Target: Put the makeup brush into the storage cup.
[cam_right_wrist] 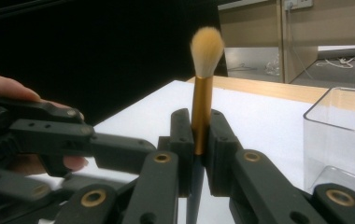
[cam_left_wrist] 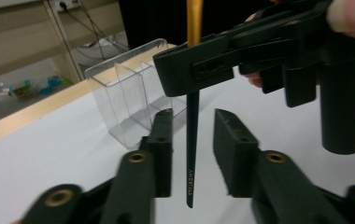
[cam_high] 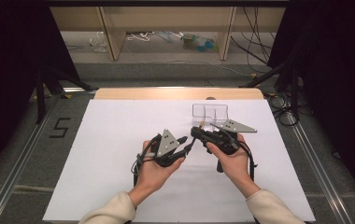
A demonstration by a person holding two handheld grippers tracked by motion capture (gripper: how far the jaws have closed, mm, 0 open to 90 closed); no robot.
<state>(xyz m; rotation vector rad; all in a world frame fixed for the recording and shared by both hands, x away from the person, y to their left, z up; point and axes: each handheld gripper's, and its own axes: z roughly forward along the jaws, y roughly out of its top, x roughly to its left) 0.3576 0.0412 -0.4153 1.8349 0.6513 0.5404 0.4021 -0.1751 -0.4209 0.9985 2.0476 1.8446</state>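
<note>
Right gripper (cam_right_wrist: 199, 140) jaws clamped on the makeup brush (cam_right_wrist: 202, 107) at its gold ferrule, bristles up, ready for the clear organizer (cam_high: 209, 112) near the surface's far edge. Left gripper (cam_left_wrist: 192, 140) jaws part-open astride the handle, not touching: looks like a handoff.

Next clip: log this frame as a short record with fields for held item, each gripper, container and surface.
held item: makeup brush, upright, pale bristles on top, gold ferrule, dark handle pointing down
right gripper: shut on the brush at the ferrule
left gripper: jaws apart on either side of the brush handle, pads not touching it
container: clear plastic organizer with dividers, standing on the far part of the sheet, apparently empty
surface: white sheet over a wooden table
hands: both near the middle of the sheet, grippers tip to tip
</note>
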